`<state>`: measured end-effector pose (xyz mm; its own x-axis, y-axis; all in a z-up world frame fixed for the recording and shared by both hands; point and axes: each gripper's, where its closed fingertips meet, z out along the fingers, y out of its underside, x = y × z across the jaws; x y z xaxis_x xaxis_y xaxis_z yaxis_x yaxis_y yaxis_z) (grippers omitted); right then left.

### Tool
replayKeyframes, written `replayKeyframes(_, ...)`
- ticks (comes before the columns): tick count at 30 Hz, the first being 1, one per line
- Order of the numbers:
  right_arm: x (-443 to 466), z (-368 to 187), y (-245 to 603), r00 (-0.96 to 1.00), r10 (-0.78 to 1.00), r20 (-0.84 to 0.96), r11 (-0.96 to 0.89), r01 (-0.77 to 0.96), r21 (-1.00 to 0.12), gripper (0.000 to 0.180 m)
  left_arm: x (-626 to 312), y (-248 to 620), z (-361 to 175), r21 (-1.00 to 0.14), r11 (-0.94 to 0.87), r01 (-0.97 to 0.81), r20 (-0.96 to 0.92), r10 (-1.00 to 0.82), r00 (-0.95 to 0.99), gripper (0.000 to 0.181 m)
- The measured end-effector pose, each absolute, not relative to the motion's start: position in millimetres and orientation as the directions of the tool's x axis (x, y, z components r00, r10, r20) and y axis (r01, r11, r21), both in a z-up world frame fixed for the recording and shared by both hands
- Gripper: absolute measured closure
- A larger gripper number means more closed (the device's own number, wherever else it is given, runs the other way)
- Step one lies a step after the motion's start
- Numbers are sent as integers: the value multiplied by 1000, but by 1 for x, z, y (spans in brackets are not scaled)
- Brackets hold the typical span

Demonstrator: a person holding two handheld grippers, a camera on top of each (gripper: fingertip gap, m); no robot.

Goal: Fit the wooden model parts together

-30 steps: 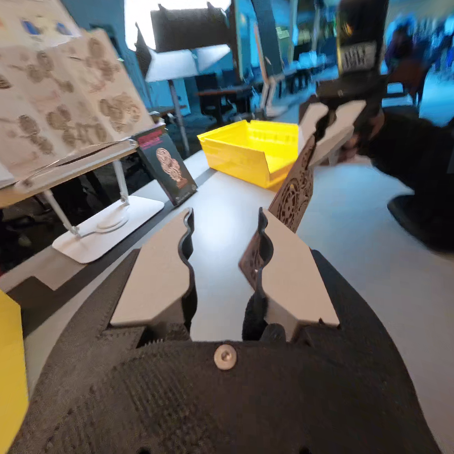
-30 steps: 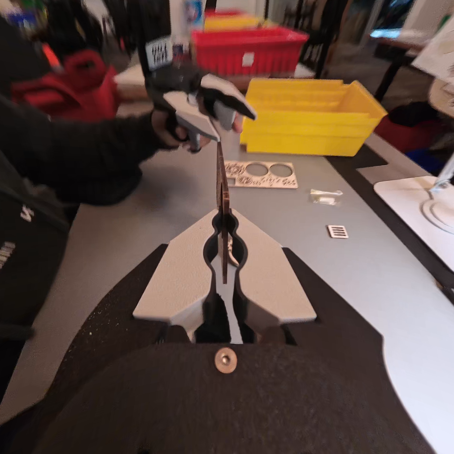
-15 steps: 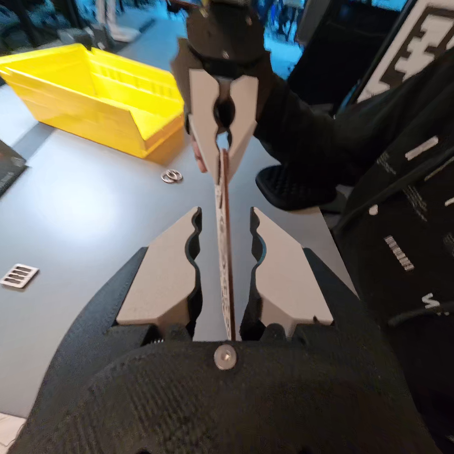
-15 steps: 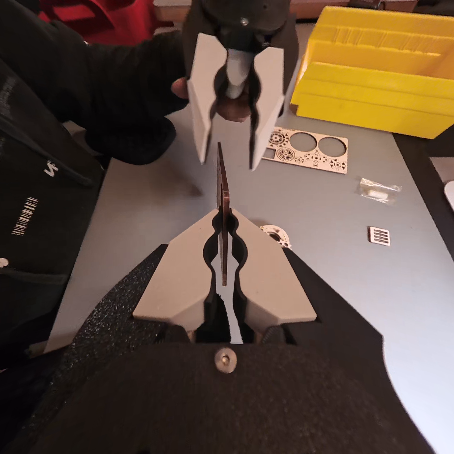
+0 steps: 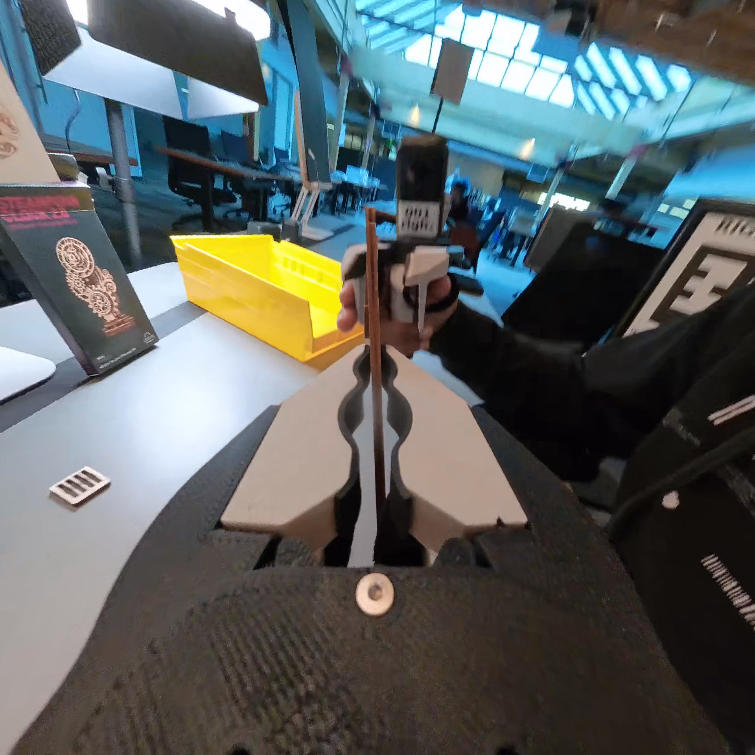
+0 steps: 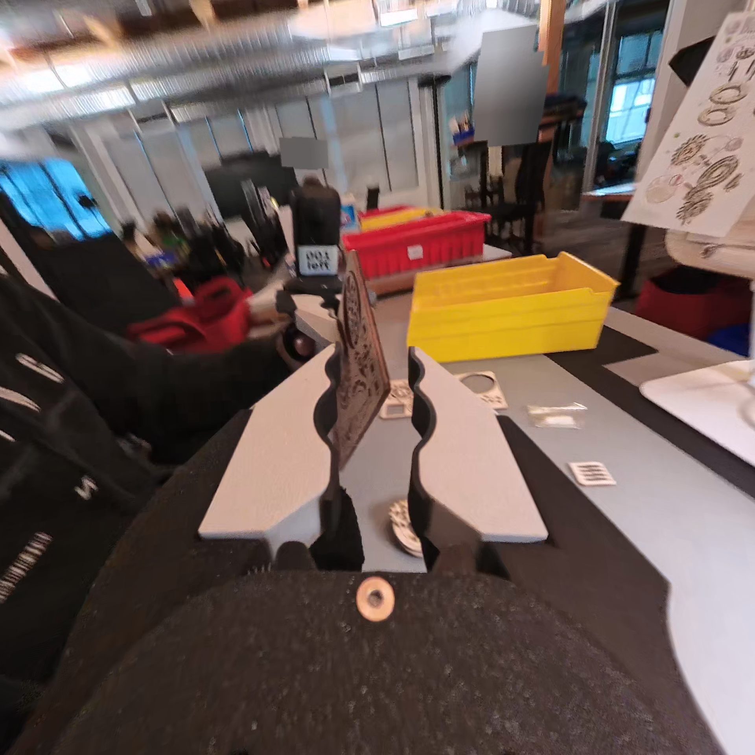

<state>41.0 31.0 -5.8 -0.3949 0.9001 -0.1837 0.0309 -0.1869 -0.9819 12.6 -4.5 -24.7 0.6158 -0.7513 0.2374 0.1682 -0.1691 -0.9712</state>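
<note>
The left tool (image 5: 374,359) is clamped on a thin, dark brown, laser-cut fretwork wooden panel (image 5: 372,327) standing upright from its tips; the right tool (image 6: 374,359) gapes empty beside it; likely light, stiff, brittle, best gripped by solid margins.

One yellow bin (image 6: 506,322), one red bin (image 6: 412,249), one carved wooden panel (image 6: 359,367), one slotted piece (image 6: 591,473), one boxed kit (image 5: 88,286), two grippers.

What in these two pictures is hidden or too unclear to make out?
- Left wrist view: the wooden panel shows edge-on, so its carved face is hidden.
- Right wrist view: the wooden gear on the table is partly covered by the right hand-held gripper.
- Both views: the background room is motion-blurred.
</note>
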Motion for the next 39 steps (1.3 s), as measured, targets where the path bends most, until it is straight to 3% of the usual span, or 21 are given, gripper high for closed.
replayKeyframes(6, 15, -7, 17, -462, 797, -390, -475, -79, -877, 155, 22, -4, -24, -892, -235, 387, 409, -785, 465, 179)
replayKeyframes(12, 9, -17, 16, -418, 833, -363, -430, -76, -900, 178, 34, 4, -46, -838, -329, 436, 511, -753, 414, 179)
replayKeyframes(19, 7, -22, 28, -397, 787, -471, -538, -69, -840, 178, 30, 11, -55, -822, -335, 460, 536, -727, 429, 179)
replayKeyframes(34, 4, -37, 33, -289, 815, -503, -520, 21, -854, 179, 27, 13, -65, -980, -111, 166, 196, -693, 694, 175)
replayKeyframes(39, 7, -25, 26, -364, 787, -498, -537, -7, -844, 179, 29, 9, -57, -966, -128, 223, 244, -731, 638, 176)
